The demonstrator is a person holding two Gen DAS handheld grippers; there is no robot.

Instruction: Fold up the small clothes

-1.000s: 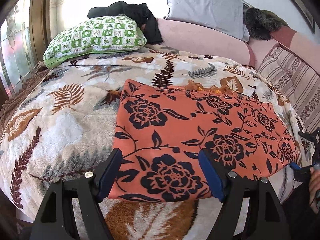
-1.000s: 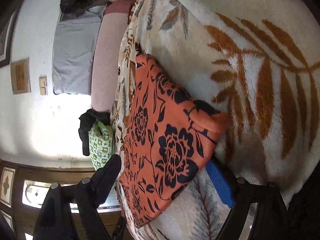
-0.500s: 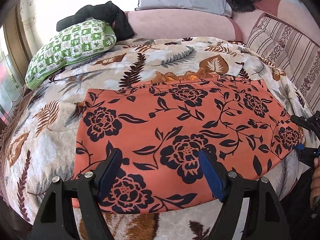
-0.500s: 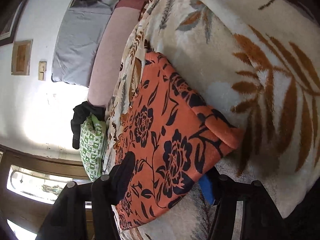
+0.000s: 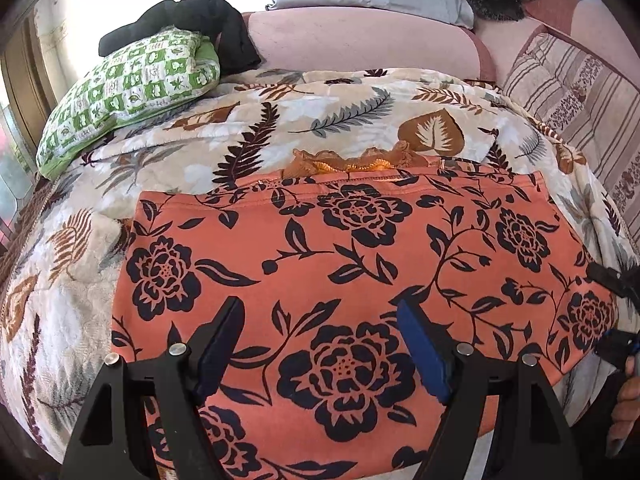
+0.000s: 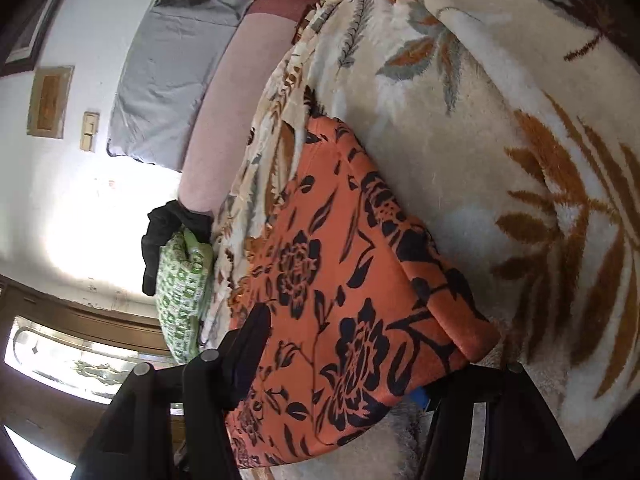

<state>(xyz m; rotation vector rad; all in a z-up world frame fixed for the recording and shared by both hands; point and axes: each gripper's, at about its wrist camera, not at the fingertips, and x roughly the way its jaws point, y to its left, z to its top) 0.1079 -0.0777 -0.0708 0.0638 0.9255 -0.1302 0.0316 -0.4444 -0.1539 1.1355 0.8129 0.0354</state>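
**Caution: Grip Security at the Garment's End**

Currently the right gripper (image 6: 340,364) straddles the near right end of the orange floral garment (image 5: 344,280), which lies spread flat on the leaf-print blanket (image 5: 80,312) covering the bed. One finger lies over the cloth and the other under its edge. Its jaws have just been closing around that folded end; whether the pads already press the fabric cannot be told. The left gripper (image 5: 320,344) hovers above the garment's near edge, jaws spread wide, holding nothing.

Likely faults:

- If the right jaws catch only the top layer, the lower layer may stay behind and spoil the fold.
- The lower finger sits against plush pile; it may pinch the blanket together with the cloth and drag it.
- An unpinned near edge may slide when the end is lifted.

Farther back, a green patterned pillow (image 5: 128,84) and a dark cloth (image 5: 192,20) lie clear of the work.

No readable brand, label or writing appears.
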